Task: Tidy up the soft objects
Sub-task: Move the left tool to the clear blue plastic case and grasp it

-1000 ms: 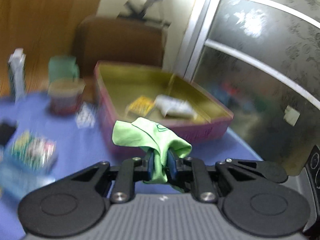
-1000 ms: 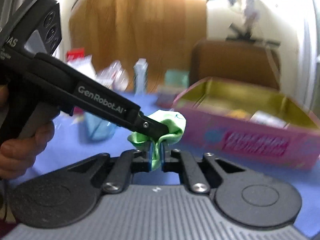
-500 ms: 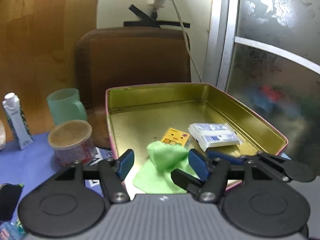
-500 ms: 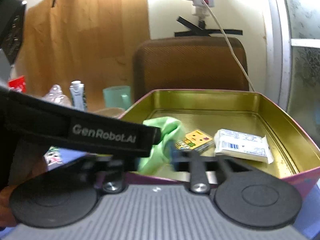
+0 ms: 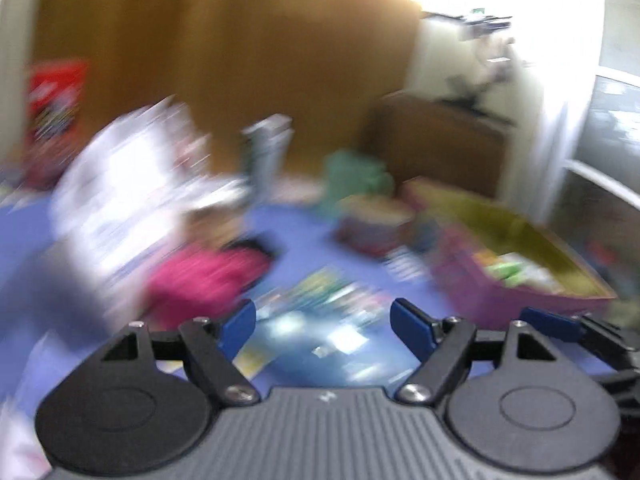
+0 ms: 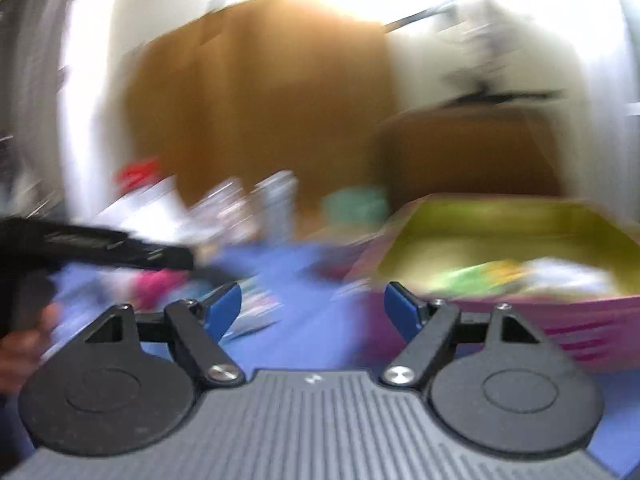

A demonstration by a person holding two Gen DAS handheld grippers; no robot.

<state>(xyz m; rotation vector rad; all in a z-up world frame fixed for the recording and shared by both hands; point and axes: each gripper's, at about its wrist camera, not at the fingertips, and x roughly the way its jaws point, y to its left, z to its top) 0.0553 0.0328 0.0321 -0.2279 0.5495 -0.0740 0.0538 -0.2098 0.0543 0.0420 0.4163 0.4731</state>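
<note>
The green cloth point(image 5: 505, 270) lies inside the pink tin with the gold lining point(image 5: 476, 300), off to the right in the left wrist view, next to some pale packets I can't make out through the blur. The left gripper point(image 5: 322, 322) is over the blue-covered desk point(image 5: 304, 232), well away from the tin, and its jaws are opening with nothing between the blue pads point(image 5: 240, 322); only blurred packets on the desk show through the gap. A crumpled pink cloth point(image 5: 204, 276) lies on the desk just ahead and to the left, and a teal cup point(image 5: 352, 176) stands farther back beside a round tub point(image 5: 374, 222).

From the right wrist view, the green cloth point(image 6: 472, 278) is again in the tin point(image 6: 560, 316), resting on its gold floor near the front wall, beside something yellow and something white. The right gripper point(image 6: 313, 308) is just short of the tin's left corner, its jaws opening too, and empty. At the left edge the other gripper's black body point(image 6: 100, 246) reaches in, with part of a hand point(image 6: 24, 344) below it. The pink cloth point(image 6: 158, 284) shows as a smear beneath it.
</note>
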